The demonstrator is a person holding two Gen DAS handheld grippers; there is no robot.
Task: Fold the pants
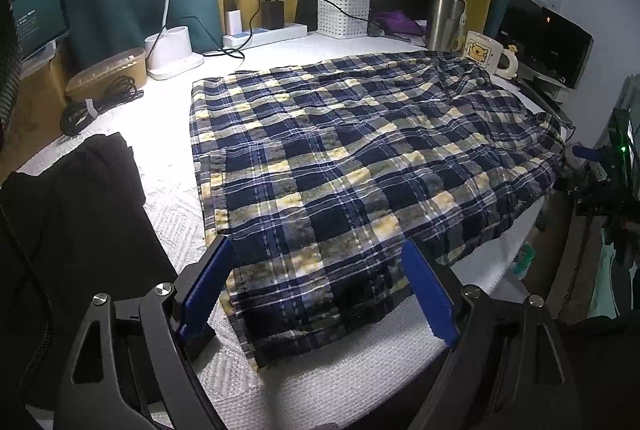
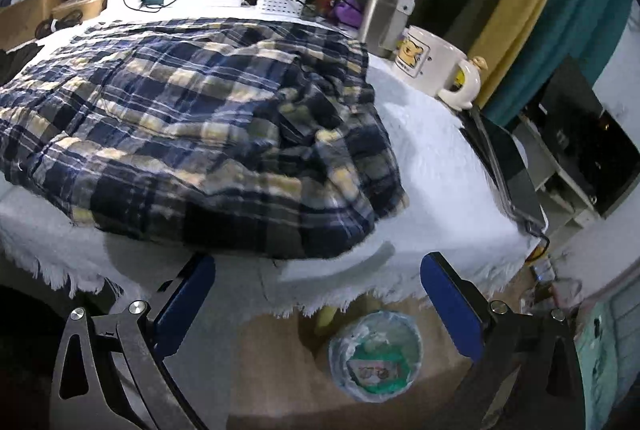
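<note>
Blue, white and yellow plaid pants [image 1: 360,150] lie spread flat over a white textured table cover [image 1: 168,158]. My left gripper [image 1: 316,245] is open, its blue fingers [image 1: 210,282] straddling the near end of the pants without pressing on the cloth. In the right wrist view the pants [image 2: 180,118] bunch into wrinkled folds at their right end. My right gripper [image 2: 318,261] is wide open at the fringed table edge [image 2: 432,166], just below that bunched end, with nothing between its fingers.
A bear mug [image 1: 482,52] [image 2: 428,60], a steel tumbler [image 1: 442,18], a white basket [image 1: 342,14], a power strip and a lamp base [image 1: 172,50] line the back. Dark clothing [image 1: 80,190] lies left. A dark flat device [image 2: 508,166] rests at right. A lined bin [image 2: 374,354] stands below.
</note>
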